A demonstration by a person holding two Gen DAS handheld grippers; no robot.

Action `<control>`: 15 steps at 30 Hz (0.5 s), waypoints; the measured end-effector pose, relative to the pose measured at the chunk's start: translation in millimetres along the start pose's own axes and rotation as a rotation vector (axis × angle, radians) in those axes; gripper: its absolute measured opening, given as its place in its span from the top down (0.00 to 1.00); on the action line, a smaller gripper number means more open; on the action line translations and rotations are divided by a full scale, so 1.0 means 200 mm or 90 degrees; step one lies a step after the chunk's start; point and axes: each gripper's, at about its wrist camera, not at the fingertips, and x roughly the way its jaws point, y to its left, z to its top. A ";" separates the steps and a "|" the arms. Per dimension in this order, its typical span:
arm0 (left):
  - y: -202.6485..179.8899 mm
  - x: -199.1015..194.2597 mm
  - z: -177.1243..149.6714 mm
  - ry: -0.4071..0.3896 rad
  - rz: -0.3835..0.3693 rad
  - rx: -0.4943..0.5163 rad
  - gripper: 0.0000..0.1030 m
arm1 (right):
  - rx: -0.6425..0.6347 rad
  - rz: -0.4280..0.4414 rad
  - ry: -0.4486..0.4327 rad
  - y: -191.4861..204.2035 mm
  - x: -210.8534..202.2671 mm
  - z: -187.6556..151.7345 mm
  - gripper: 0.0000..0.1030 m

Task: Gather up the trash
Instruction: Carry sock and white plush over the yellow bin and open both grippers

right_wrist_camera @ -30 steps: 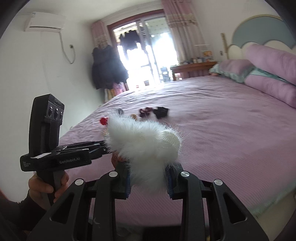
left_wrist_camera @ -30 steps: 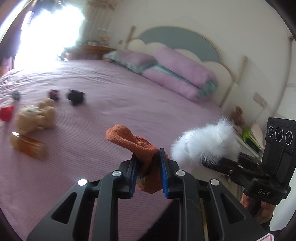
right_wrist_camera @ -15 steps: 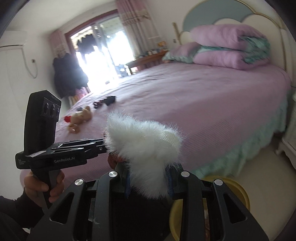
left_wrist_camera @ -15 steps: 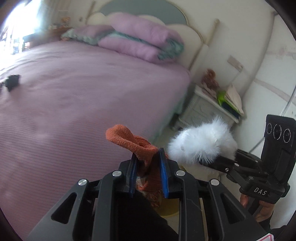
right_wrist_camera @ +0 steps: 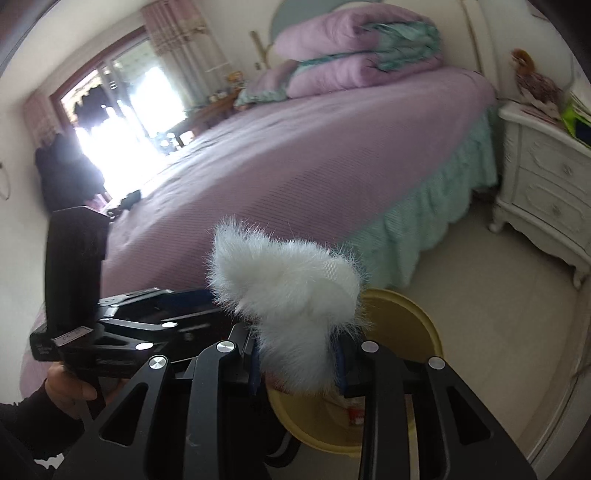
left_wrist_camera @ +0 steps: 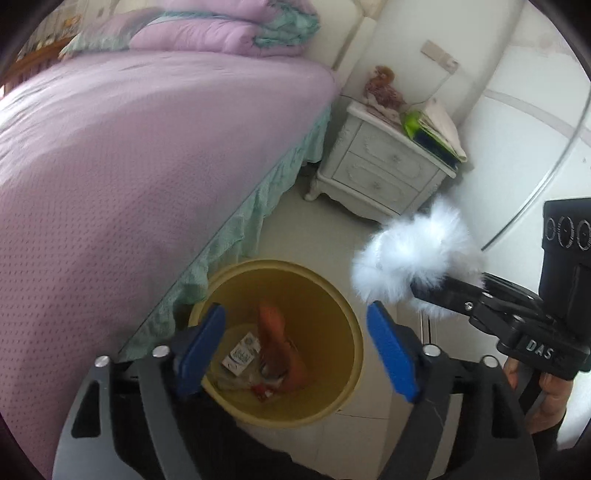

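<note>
- Two grippers hang over the floor at the side of a bed (left_wrist_camera: pixel 122 155) with a purple cover and a green frill.
- Furthest left, the bed fills that side of the room, with folded purple quilts (left_wrist_camera: pixel 221 33) stacked at its head.
- Next comes the left gripper (left_wrist_camera: pixel 295 343), its blue pads (left_wrist_camera: pixel 201 345) spreading apart with nothing between them, right above a yellow bin (left_wrist_camera: pixel 343 306).
- Inside the bin lies an orange cloth (left_wrist_camera: pixel 277 343), tilted against the inner wall, beside a small white printed packet (left_wrist_camera: pixel 242 350) and some red and clear scraps at the bottom.
- The bin stands on pale floor tiles just beside the bed's frill.
- Right of the bin, the right gripper (right_wrist_camera: pixel 299 365) is clamped on a white fluffy ball (right_wrist_camera: pixel 291 295), which sits above the bin's rim, slightly to its right side and not yet in it.
- A hand (left_wrist_camera: pixel 546 391) grips that tool's handle at the far right.
- Behind, a white bedside cabinet (left_wrist_camera: pixel 380 166) carries a brown soft toy (left_wrist_camera: pixel 382 88) and a pile of books (left_wrist_camera: pixel 436 125).
</note>
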 end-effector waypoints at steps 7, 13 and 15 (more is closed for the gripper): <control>0.02 0.04 -0.02 0.015 0.037 0.015 0.13 | 0.024 -0.020 0.031 -0.09 0.04 -0.05 0.72; 0.06 0.03 -0.02 0.019 0.036 -0.009 0.13 | 0.024 -0.039 0.049 -0.10 0.05 -0.09 0.71; 0.07 0.04 -0.02 0.021 0.037 -0.020 0.13 | 0.021 -0.050 0.053 -0.10 0.06 -0.09 0.68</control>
